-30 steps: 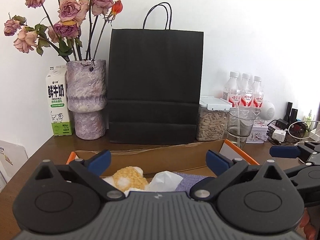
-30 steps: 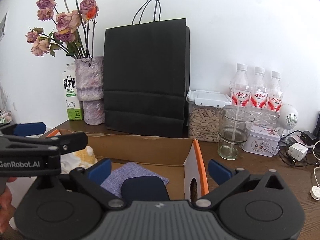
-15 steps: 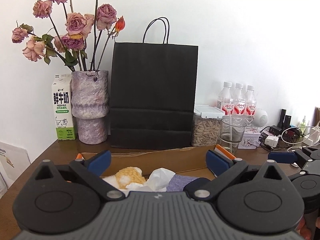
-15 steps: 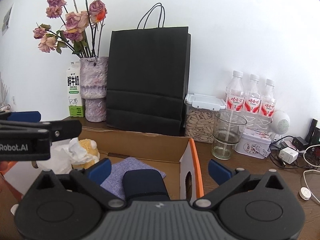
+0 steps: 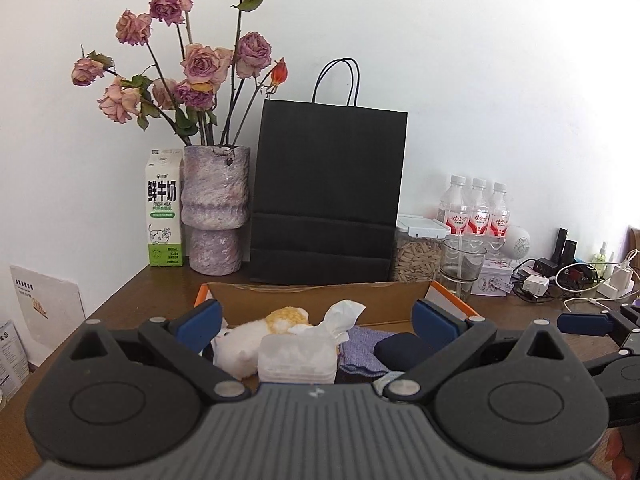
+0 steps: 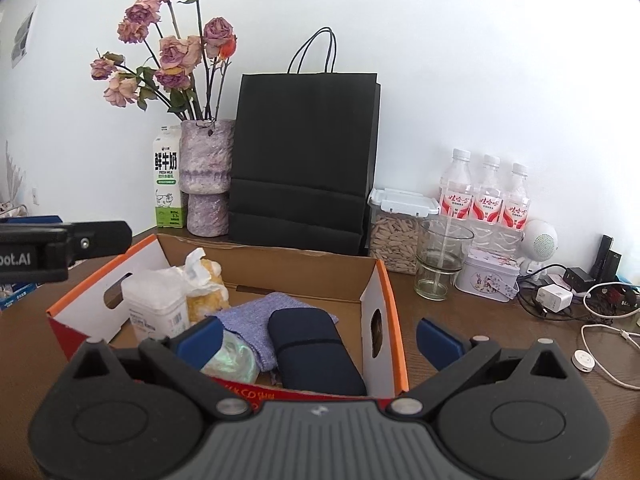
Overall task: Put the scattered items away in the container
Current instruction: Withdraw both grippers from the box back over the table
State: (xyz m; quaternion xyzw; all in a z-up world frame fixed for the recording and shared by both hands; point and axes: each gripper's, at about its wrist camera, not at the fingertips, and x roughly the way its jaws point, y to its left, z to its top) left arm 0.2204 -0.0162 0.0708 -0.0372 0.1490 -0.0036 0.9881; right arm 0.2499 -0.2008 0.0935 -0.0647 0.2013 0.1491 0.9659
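Both grippers, left gripper (image 5: pixel 316 320) and right gripper (image 6: pixel 320 334), have been drawn back with jaws released; the tissue pack (image 6: pixel 158 310) is left in the box (image 6: pixel 384 304), so tidying appears nearly finished.

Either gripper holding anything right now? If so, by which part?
Nothing held. Left gripper and right gripper both stand open and empty above the orange-edged cardboard box.

"鲜牛奶 FRESH MILK" on the milk carton (image 5: pixel 165 212); "oot.AI" on the left gripper (image 6: pixel 24 259).
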